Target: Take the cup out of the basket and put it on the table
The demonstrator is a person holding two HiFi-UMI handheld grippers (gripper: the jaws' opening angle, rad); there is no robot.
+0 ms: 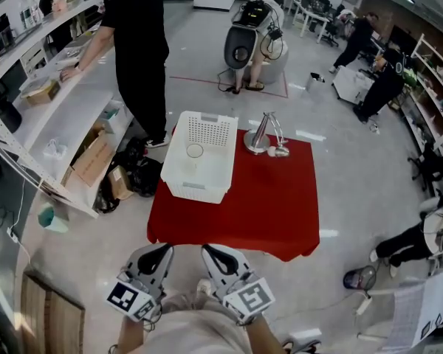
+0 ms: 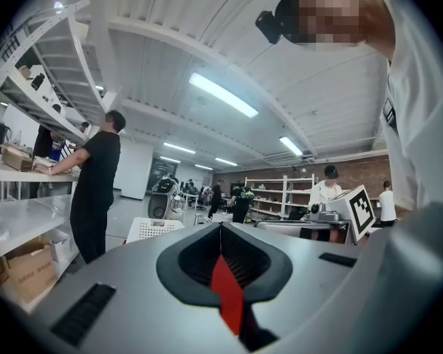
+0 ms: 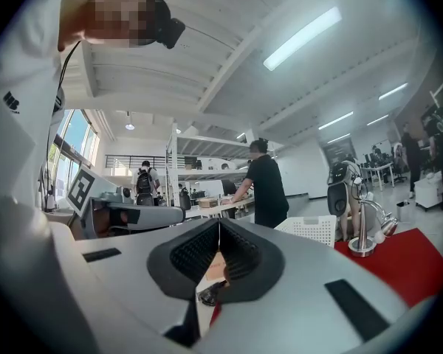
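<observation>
Head view: approach step, well short of the red-covered table [image 1: 266, 198]. Left gripper [image 1: 161, 253] and right gripper [image 1: 210, 254] both closed, empty. Ahead of them, small clear cup [image 1: 195, 151] inside white perforated plastic basket [image 1: 199, 186]. Next: probably come closer, open one, reach in.

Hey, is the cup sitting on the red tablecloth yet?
No, the cup sits inside the white basket, which stands on the red table.

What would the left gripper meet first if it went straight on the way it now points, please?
Probably the near edge of the red-clothed table: the left gripper points towards it, with the white basket further along. If it rides above the tabletop, the basket comes first; height is unclear.
</observation>
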